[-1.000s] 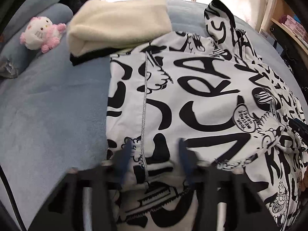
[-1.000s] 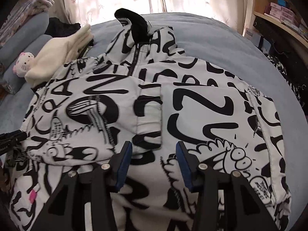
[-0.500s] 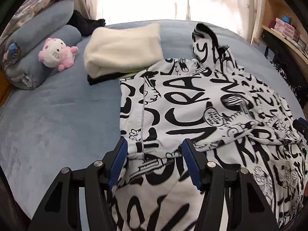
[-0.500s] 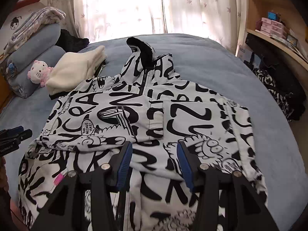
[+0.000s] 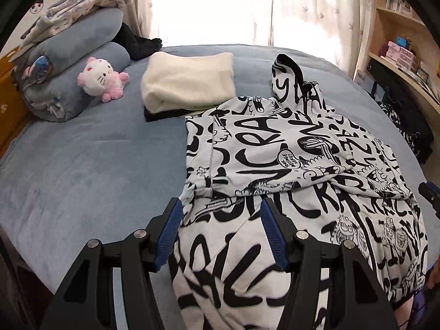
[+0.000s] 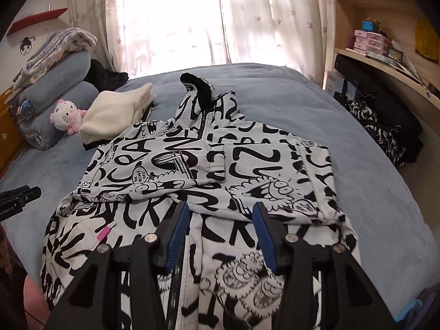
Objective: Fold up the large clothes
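Observation:
A white hooded jacket with black graffiti print (image 5: 288, 159) lies flat on a blue bed (image 5: 82, 165), hood toward the window, both sleeves folded across its front. It also shows in the right wrist view (image 6: 209, 165). My left gripper (image 5: 220, 231) is open and empty, raised above the jacket's lower left part. My right gripper (image 6: 220, 233) is open and empty, raised above the jacket's lower middle. The left gripper's tip (image 6: 19, 195) shows at the left edge of the right wrist view; the right gripper's tip (image 5: 429, 192) shows at the right edge of the left wrist view.
A folded cream garment (image 5: 189, 79) lies beside the jacket's left shoulder. A pink and white plush toy (image 5: 101, 78) leans on rolled blue bedding (image 5: 77, 55) at the far left. Shelves (image 6: 385, 55) and dark clothes (image 6: 385, 126) stand right of the bed.
Both grippers have pulled back and up from the jacket, so more of the bed and room is in view. The jacket has not moved.

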Demonstrator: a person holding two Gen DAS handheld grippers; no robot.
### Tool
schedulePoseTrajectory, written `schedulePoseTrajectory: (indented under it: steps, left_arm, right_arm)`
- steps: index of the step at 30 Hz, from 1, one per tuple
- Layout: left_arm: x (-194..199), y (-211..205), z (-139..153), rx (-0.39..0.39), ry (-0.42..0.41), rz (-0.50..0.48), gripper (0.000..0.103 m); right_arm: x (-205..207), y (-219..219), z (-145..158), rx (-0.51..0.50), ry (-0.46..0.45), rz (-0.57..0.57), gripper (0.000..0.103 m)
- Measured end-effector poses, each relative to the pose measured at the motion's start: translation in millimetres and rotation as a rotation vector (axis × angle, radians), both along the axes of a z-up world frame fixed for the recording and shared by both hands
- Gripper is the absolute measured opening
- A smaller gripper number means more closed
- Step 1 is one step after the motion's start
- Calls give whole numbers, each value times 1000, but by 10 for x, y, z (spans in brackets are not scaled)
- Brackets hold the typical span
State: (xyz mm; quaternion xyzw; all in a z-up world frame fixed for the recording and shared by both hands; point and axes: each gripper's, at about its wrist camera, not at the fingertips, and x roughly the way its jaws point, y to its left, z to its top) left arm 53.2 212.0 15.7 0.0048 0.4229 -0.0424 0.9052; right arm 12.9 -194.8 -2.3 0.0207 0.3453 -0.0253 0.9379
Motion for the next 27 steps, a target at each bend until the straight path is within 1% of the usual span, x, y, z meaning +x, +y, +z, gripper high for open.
schedulePoseTrajectory:
  steps: [4,7,12,14,19,21,24,27]
  left_arm:
    - [-174,91,20,-8,6,5,58]
    - [-284,194,-11,-12,26,10,58]
    - [-484,381,-157,-33,88,10,58]
    - [-594,454,-258,-49,121,10,58]
    - [-853,561,-605,-114,221,3,58]
    - [-923,562,-738,-133,254,-2,58]
    - [-1011,562,-954,-189,304,-5,58]
    - [-1071,562,-1051,-258,303,-2,58]
  right_arm:
    - [-164,-22,-15,15,2,-9,48]
    - [-287,-31,-48,16,10,-14,48]
    - [-528,-147,-143,22,49,-17,48]
    - [-625,-212,-195,31,67,-21,48]
    - [-942,-505,-365,68,125,-52,48]
    - [-1105,-671,-438,84,144,-84,48]
    - [-1310,-887,-537,114,169,-124,48]
    - [-1457,-1067,-648,155,200,-149,48]
